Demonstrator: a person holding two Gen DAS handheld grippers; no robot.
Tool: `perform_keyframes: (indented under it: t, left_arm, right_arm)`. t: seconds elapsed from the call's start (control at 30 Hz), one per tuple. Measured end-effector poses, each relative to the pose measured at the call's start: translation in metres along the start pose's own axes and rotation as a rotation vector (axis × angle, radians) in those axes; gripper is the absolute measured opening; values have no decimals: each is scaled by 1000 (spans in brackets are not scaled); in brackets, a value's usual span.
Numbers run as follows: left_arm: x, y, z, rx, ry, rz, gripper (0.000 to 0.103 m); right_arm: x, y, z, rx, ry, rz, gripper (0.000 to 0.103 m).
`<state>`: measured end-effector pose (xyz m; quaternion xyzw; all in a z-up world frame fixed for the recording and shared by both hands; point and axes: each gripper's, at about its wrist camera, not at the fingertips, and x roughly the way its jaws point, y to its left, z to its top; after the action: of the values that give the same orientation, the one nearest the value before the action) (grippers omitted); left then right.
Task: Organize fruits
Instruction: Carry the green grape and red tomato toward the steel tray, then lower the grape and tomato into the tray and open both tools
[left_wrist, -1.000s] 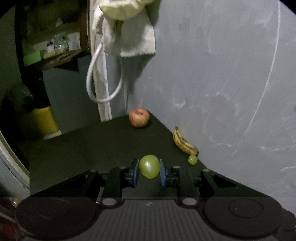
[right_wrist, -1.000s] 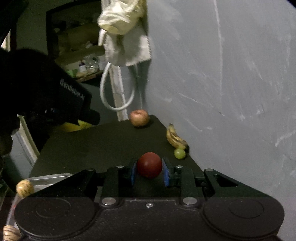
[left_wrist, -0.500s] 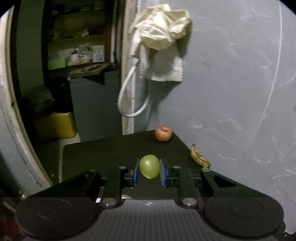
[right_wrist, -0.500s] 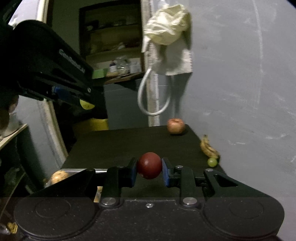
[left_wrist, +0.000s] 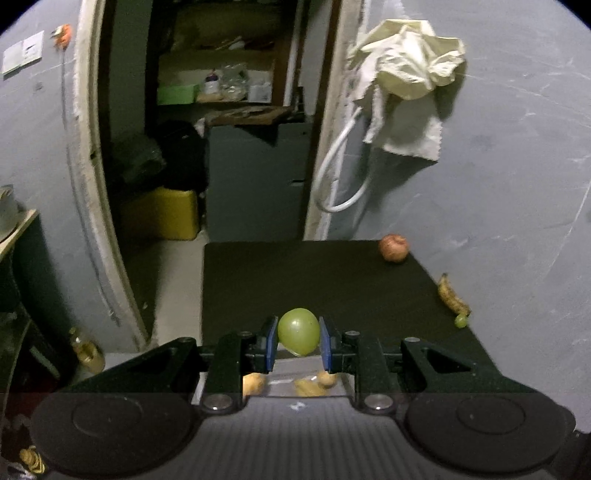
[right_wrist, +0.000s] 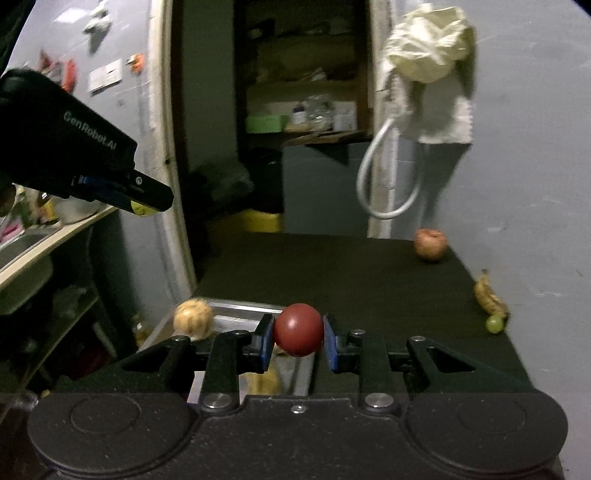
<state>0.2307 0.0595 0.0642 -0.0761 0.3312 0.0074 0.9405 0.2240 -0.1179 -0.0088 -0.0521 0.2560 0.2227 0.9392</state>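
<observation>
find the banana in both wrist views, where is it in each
Left wrist view: the banana lies at the right edge of the dark table, by the wall, with a small green fruit at its near end.
Right wrist view: the banana is again at the right table edge, the small green fruit just below it.
Shared landmark: the reddish apple at the far right corner of the table.

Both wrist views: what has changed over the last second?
Both grippers drew back and up from the black table; a metal tray with tan fruits now shows below them. The left gripper stays clamped on the round green fruit, the right gripper on the round red fruit. The reddish apple, spotted banana and small green grape have not moved.
</observation>
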Motion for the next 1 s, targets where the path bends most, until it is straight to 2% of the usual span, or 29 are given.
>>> perform_keyframes:
  t: [0.6, 1.0]
  left_arm:
    - [-16, 50, -97, -74, 162, -20, 26]
    - [-1, 48, -149, -88, 321, -53, 25]
  right_arm:
    - [10, 46, -28, -195, 173, 201, 30]
    - [13, 64, -51, -291, 284, 272, 30]
